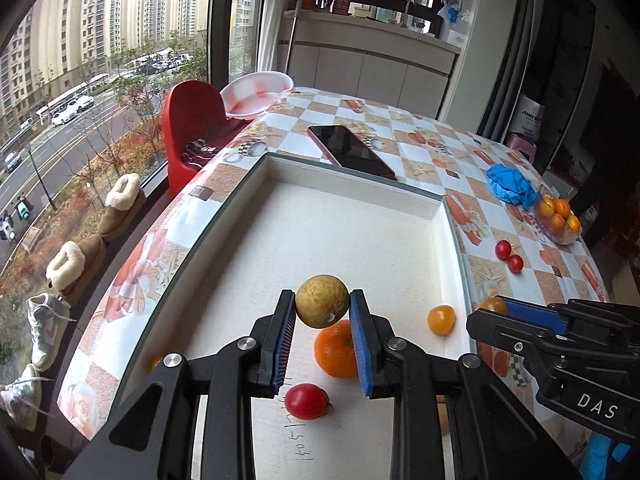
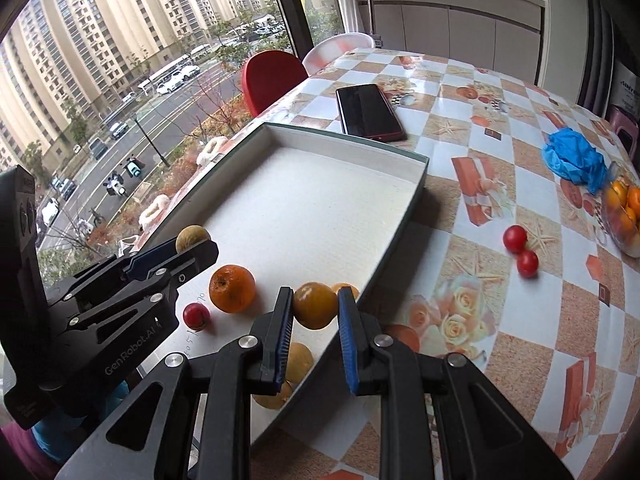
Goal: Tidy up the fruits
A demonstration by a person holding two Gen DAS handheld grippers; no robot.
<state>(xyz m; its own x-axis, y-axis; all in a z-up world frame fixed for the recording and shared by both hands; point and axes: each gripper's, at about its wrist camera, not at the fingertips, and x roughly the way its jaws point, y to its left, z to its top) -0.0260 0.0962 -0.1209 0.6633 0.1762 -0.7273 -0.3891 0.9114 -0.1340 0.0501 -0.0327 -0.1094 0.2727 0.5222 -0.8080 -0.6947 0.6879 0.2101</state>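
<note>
My left gripper is shut on a brown-yellow round fruit and holds it above the white tray. In the tray lie an orange, a red cherry tomato and a yellow tomato. My right gripper is shut on a yellow-orange fruit over the tray's right edge. The right wrist view also shows the orange, the red tomato, two brown fruits under the fingers and the left gripper with its fruit.
Two red cherry tomatoes lie on the checked tablecloth right of the tray. A clear bowl of oranges and a blue glove sit at the far right. A phone lies behind the tray. A red chair stands by the window.
</note>
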